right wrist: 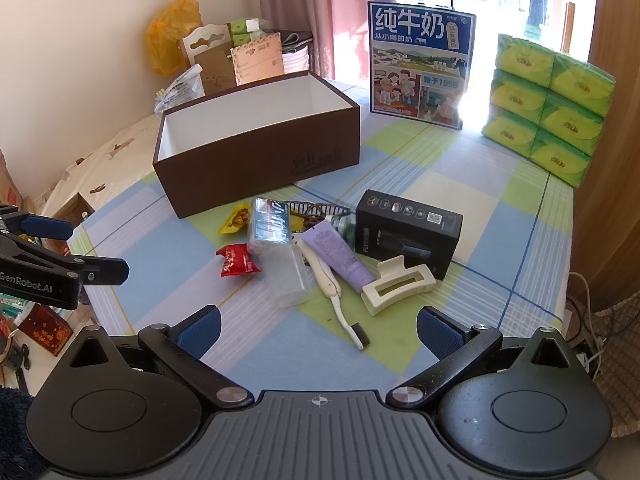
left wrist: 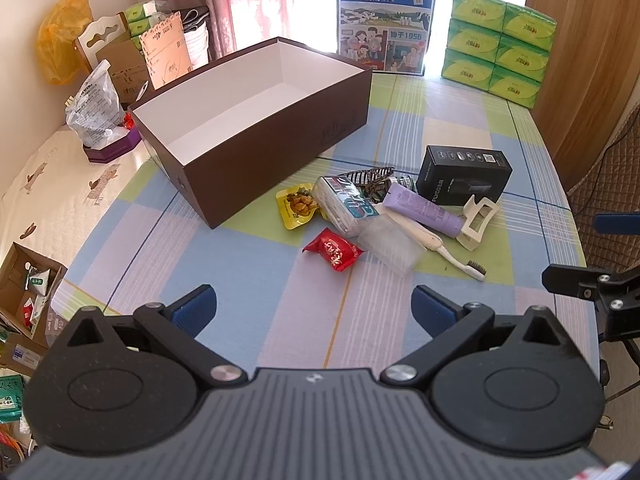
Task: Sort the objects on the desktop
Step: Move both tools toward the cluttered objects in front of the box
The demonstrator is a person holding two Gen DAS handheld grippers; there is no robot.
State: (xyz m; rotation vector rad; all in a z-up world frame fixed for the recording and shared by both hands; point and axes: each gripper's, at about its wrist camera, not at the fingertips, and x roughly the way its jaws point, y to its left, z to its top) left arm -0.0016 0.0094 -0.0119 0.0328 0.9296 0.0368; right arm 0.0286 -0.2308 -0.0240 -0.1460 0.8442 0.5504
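Observation:
An empty brown box [left wrist: 256,148] [right wrist: 256,172] with a white inside stands on the checked tablecloth. In front of it lies a pile: a red snack packet [left wrist: 334,254] [right wrist: 237,261], a yellow snack packet [left wrist: 298,205], a clear plastic case [left wrist: 390,245] [right wrist: 289,276], a purple tube [left wrist: 424,205] [right wrist: 336,255], a white brush [right wrist: 334,292], a cream hair claw [left wrist: 478,216] [right wrist: 398,283] and a black carton [left wrist: 464,174] [right wrist: 408,232]. My left gripper [left wrist: 314,314] hovers open short of the red packet. My right gripper [right wrist: 318,338] hovers open just short of the brush, holding nothing.
A blue milk carton box [left wrist: 386,20] [right wrist: 420,66] and stacked green tissue packs [left wrist: 500,46] [right wrist: 548,104] stand at the table's far edge. Bags and cardboard boxes [left wrist: 112,60] crowd the left behind the brown box. Open cartons [left wrist: 28,288] sit on the floor left.

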